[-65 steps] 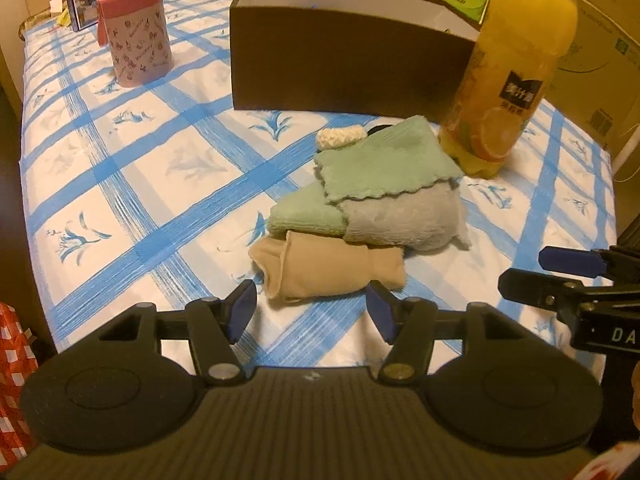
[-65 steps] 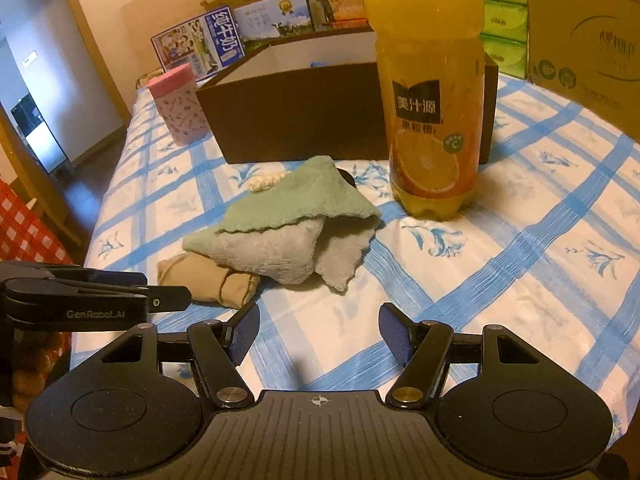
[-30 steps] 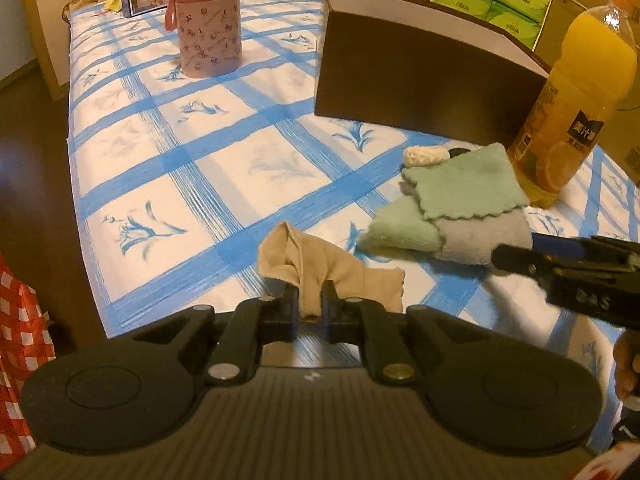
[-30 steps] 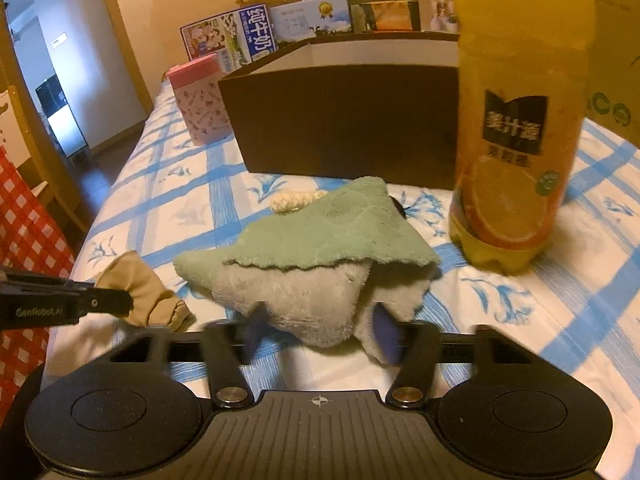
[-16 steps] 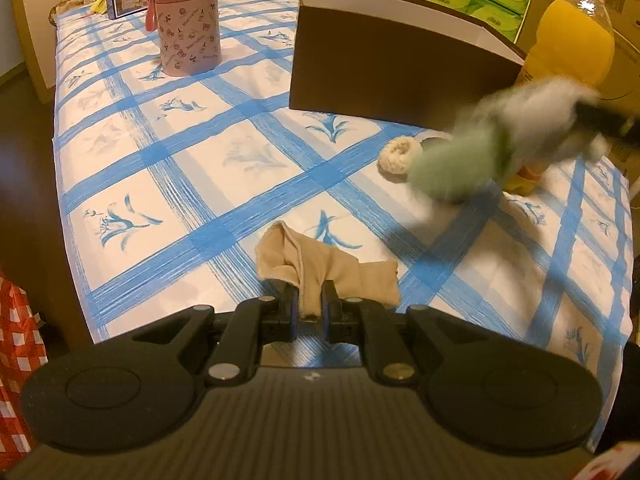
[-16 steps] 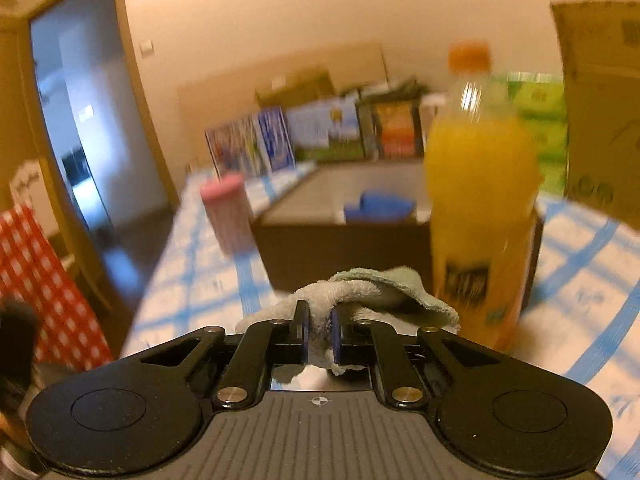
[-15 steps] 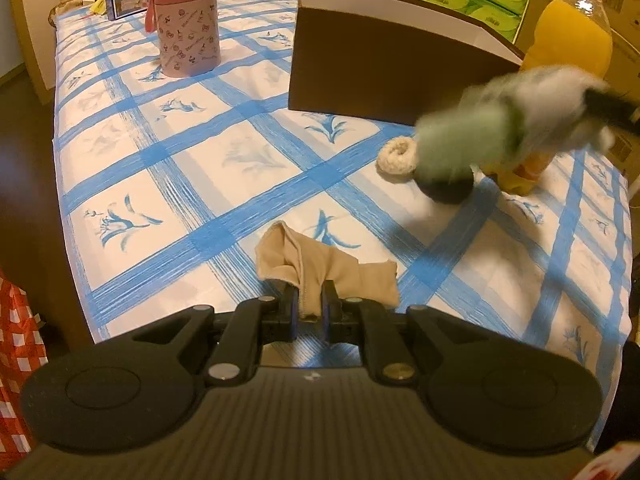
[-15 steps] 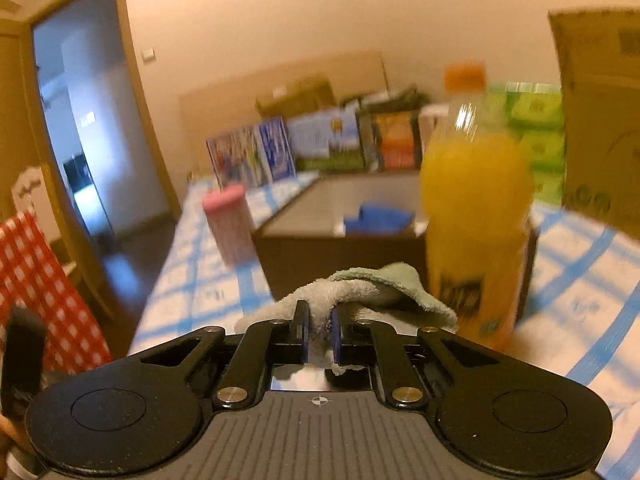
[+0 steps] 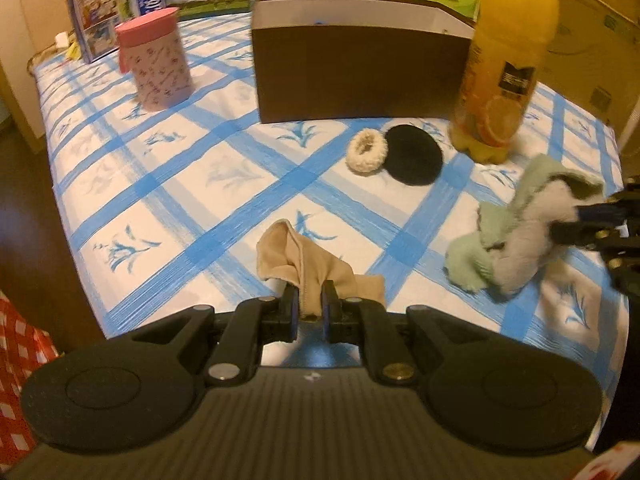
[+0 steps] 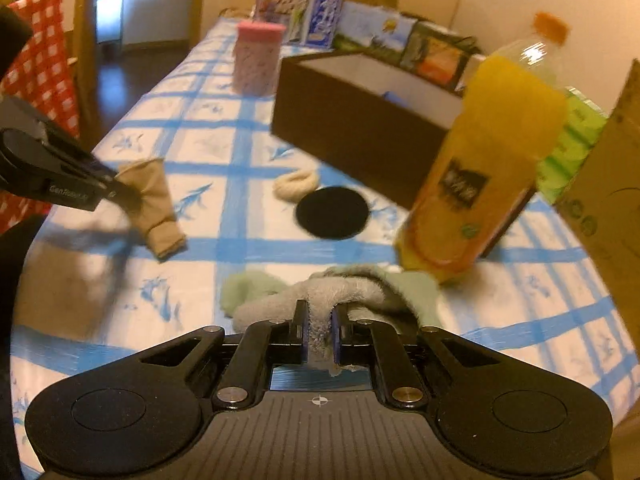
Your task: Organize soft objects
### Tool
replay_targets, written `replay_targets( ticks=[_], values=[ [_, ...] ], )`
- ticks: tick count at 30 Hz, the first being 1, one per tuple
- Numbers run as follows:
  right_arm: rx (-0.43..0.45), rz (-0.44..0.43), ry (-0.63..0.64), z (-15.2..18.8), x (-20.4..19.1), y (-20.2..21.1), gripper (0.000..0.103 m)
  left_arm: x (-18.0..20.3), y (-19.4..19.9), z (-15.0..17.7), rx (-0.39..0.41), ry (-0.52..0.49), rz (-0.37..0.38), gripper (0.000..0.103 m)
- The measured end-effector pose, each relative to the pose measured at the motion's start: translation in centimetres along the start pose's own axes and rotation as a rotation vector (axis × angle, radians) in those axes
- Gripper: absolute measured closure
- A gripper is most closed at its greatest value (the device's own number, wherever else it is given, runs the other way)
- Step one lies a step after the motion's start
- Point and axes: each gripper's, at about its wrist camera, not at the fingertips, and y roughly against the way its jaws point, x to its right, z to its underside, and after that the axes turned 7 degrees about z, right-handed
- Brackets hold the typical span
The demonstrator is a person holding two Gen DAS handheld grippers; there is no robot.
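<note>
Tablecloth [image 9: 224, 168] shows its widest bare stretch at the left wrist view's centre left, running to the table's left edge. Left gripper [image 9: 309, 312], bottom centre, pinches the beige cloth [image 9: 316, 272]. Right gripper [image 10: 320, 338] clamps the grey-green towels [image 10: 340, 292], low centre, beside the juice bottle [image 10: 492, 168]. Brown box [image 9: 360, 68] blocks upper centre.

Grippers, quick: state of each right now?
Left gripper: shut on the beige cloth.
Right gripper: shut on the grey-green towel.
</note>
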Motion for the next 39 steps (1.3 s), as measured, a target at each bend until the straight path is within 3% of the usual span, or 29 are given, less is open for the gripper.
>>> replay_targets(
  ticks=[4, 7, 14, 19, 24, 28, 30, 33, 36, 39],
  values=[
    [-0.005, -0.068, -0.001, 0.0, -0.8, -1.6, 0.092, 1.2, -0.4, -0.1, -0.009, -0.021, 0.037, 0.093],
    [-0.017, -0.145, -0.077, 0.2, -0.8, -3.3, 0.092, 1.8, -1.0, 0.0, -0.024, -0.010, 0.085, 0.093],
    [-0.013, -0.210, -0.226, 0.6, 1.0, -4.0, 0.092, 1.8, -2.4, 0.0, -0.048, 0.067, 0.182, 0.093],
    [-0.021, -0.237, -0.376, 0.9, 3.0, -3.2, 0.088, 1.8, -3.6, 0.2, -0.074, 0.070, 0.154, 0.093],
    [0.019, -0.199, -0.378, 0.8, 3.8, -0.7, 0.056, 1.6, -3.6, 0.2, -0.076, 0.074, 0.152, 0.093],
    [0.074, -0.145, -0.393, 1.2, 5.2, 1.3, 0.043, 1.5, -3.6, 0.1, -0.079, 0.082, 0.155, 0.093],
    [0.109, -0.096, -0.420, 1.5, 6.3, 1.9, 0.032, 1.3, -3.5, 0.1, -0.078, 0.083, 0.150, 0.093],
    [0.133, -0.030, -0.496, 2.1, 8.1, 1.9, 0.026, 1.2, -3.2, 0.1, -0.071, 0.073, 0.130, 0.093],
    [0.100, -0.051, -0.585, 2.9, 9.8, 0.7, 0.014, 0.7, -3.1, 0.2, -0.067, 0.076, 0.115, 0.093],
    [-0.026, -0.112, -0.699, 4.1, 10.4, -1.6, 0.013, 0.1, -3.1, 0.2, -0.068, 0.089, 0.106, 0.093]
  ],
)
